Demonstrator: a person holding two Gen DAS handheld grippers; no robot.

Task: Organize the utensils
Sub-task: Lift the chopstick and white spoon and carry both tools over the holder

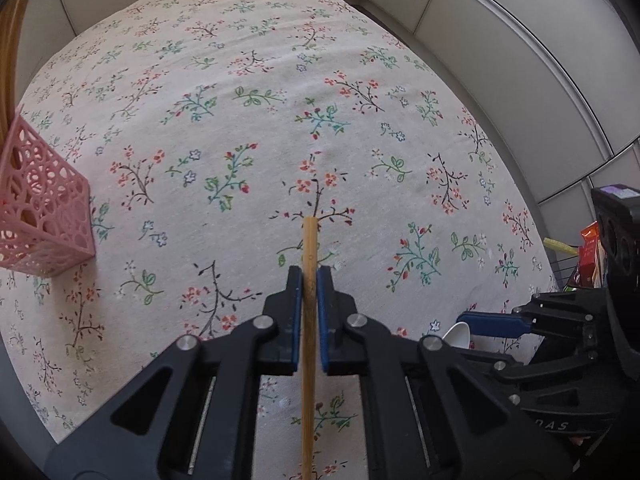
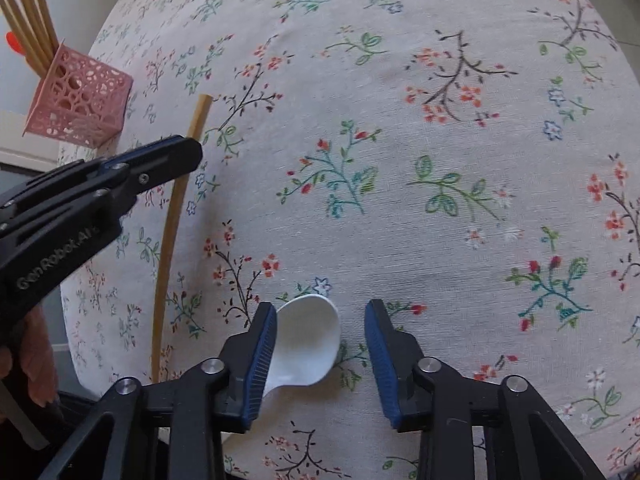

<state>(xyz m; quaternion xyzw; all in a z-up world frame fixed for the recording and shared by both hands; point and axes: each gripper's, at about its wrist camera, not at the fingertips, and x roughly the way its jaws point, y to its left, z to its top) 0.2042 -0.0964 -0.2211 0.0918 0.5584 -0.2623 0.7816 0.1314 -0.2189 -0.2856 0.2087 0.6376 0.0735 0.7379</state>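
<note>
Pinching a bamboo chopstick in the left gripper over the floral tablecloth, its lower end cut off, right gripper gaping around a white spoon.

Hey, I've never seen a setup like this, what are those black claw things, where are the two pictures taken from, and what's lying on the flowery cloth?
The claws are hand-held grippers, one in each of a person's hands, with no robot arm. Each carries a wide-angle camera looking forward along its two blue-padded fingers, so one picture comes from the left gripper and one from the right.

The left gripper is shut on a long bamboo chopstick. The right gripper is open, with a white spoon lying on the cloth between its fingers, closer to its left finger; it is not gripped yet.

Everything sits on a table under a floral tablecloth. At the far left edge stands a pink lattice holder that already has several chopsticks standing in it.
</note>
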